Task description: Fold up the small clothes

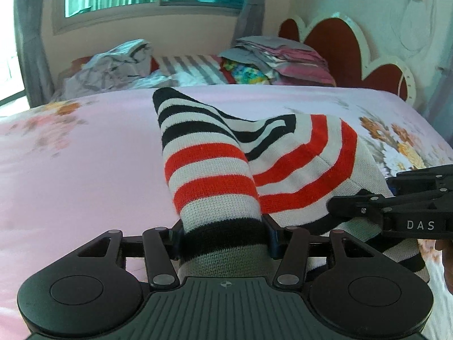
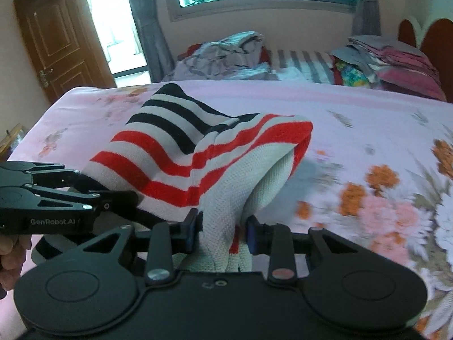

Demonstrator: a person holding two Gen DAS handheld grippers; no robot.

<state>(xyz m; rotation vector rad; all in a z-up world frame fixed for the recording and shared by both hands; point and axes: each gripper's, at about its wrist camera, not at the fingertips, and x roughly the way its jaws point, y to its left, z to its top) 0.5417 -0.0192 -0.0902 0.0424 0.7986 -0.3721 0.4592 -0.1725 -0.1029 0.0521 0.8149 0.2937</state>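
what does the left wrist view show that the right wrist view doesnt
Only the left wrist view: the red scalloped headboard in full, and the left gripper clamped on a black band of the striped knit garment.
Only the right wrist view: the brown door, and the right gripper clamped on a white part.
Both: the pink floral bedsheet and folded pile.

Legible markings:

- "DAS": white capitals on the black side of the right gripper (image 1: 334,206), seen in the left wrist view at the right edge.
- "GenRobot.AI": pale lettering on the black side of the left gripper (image 2: 133,198), seen in the right wrist view at the left edge.

No other text is readable.
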